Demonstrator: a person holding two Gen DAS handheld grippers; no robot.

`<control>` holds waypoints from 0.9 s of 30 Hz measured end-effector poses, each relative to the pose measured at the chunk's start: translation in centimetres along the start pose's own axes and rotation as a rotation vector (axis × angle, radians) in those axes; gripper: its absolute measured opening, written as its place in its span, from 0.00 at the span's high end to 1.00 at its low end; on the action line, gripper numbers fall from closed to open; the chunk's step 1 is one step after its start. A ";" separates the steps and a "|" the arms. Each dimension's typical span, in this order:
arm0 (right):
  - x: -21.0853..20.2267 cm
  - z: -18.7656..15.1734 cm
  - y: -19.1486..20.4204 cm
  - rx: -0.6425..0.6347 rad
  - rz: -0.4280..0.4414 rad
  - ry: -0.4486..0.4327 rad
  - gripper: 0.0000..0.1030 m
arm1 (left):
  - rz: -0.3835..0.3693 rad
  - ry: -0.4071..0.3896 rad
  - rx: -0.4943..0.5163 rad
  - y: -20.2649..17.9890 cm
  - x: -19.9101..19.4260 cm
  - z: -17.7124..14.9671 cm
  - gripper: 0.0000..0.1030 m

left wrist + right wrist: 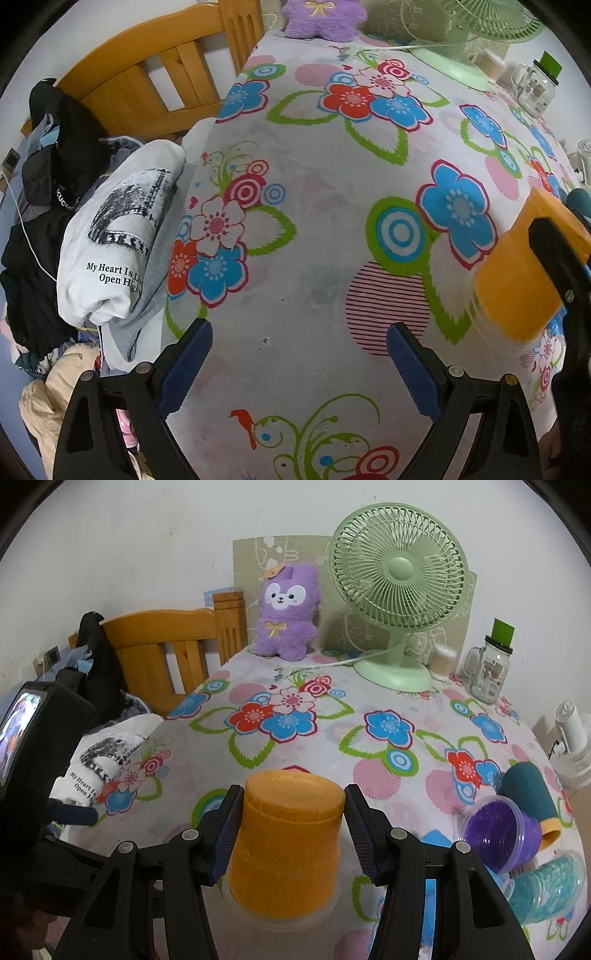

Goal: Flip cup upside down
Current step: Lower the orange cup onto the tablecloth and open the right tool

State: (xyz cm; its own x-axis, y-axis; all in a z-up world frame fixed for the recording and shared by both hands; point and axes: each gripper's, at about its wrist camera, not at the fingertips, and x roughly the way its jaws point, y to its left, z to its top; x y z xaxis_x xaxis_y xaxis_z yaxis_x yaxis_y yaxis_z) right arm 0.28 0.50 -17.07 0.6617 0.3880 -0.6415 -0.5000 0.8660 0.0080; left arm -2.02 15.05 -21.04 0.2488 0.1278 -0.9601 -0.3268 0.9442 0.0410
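An orange cup (pixel 286 845) stands upside down, clear rim down on the flowered tablecloth (pixel 332 746). My right gripper (pixel 293 830) has a finger on each side of it; small gaps show beside the pads, so it looks open around the cup. The cup also shows at the right edge of the left wrist view (pixel 524 273), with a right finger (pixel 561 258) in front of it. My left gripper (pixel 299 362) is open and empty above the cloth, left of the cup.
A purple cup (pixel 498 834), a teal-and-orange cup (pixel 532 794) and a turquoise cup (pixel 550 886) lie on their sides at right. A green fan (pixel 395 590), plush toy (pixel 286 613) and glass jar (pixel 487 672) stand at the back. A wooden chair (pixel 155 74) and clothes pile (pixel 110 236) are left.
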 end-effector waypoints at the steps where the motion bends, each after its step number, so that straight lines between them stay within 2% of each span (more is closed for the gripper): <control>1: -0.1 -0.1 0.0 -0.002 0.002 0.007 0.44 | -0.005 0.004 0.001 0.0 0.0 0.0 0.06; 9: 0.0 -1.0 -0.2 0.091 0.047 0.187 0.41 | -0.009 0.098 0.030 -0.3 -0.5 -0.8 0.06; 10: 0.1 -0.9 -0.2 0.099 0.047 0.221 0.39 | -0.004 0.107 0.033 -0.2 -0.5 -0.8 0.07; 12: 0.4 -0.8 -0.3 0.125 0.033 0.286 0.23 | -0.001 0.124 0.038 0.0 -0.9 -1.0 0.06; 14: 0.4 -0.8 -0.8 0.172 0.021 0.337 0.18 | -0.015 0.136 0.036 0.2 -1.5 -0.9 0.06; 17: -0.3 -0.5 -1.2 0.207 0.025 0.366 0.18 | -0.009 0.133 0.060 0.0 -2.5 -0.7 0.06; 27: -2.6 0.9 -2.3 0.177 -0.023 0.456 0.17 | -0.027 0.135 0.117 -1.7 -5.5 -1.0 0.06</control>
State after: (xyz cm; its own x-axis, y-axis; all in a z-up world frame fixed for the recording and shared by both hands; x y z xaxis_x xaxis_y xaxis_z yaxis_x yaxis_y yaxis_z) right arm 0.25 -2.24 -14.77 0.3398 0.2244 -0.9133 -0.3592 0.9285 0.0944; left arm -3.73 12.40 -16.11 0.1285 0.0670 -0.9894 -0.2112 0.9767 0.0387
